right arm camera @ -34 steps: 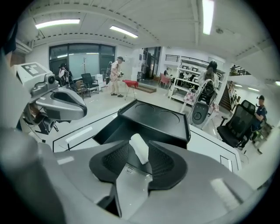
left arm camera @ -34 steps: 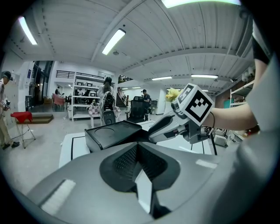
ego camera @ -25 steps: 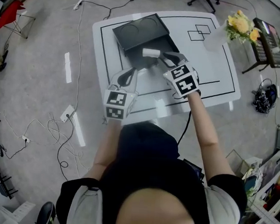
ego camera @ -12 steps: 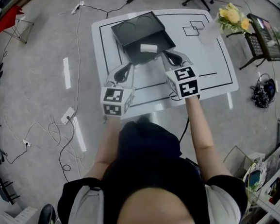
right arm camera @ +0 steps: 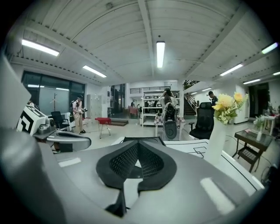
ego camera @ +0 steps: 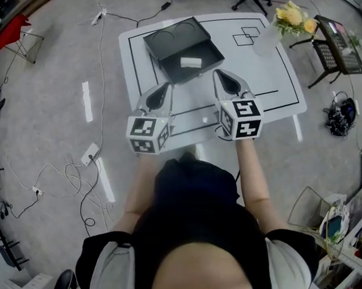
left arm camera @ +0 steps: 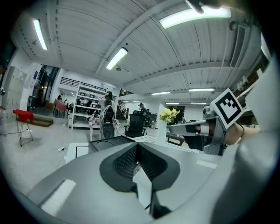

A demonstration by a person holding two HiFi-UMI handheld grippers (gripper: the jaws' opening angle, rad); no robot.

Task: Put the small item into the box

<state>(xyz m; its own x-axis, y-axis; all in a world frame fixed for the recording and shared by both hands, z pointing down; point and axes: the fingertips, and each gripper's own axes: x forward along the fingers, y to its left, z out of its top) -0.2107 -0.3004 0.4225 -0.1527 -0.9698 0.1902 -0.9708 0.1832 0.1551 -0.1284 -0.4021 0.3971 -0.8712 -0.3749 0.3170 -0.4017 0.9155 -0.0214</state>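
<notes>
Released, the small white item (ego camera: 190, 62) now lies loose inside the black box (ego camera: 209, 52) at upper centre of the head view. A second ago it was still carried over the box, so the drop looks done. The right tool (ego camera: 218, 74) has pulled back out of the box toward the person, jaws pinched together on nothing. The left tool (ego camera: 168, 85) sits just below the box's near edge, jaws also together and empty, both over the white tabletop (ego camera: 272, 76).

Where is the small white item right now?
In the head view the small white item lies inside the black box at the table's far left, just beyond the right gripper.
</notes>
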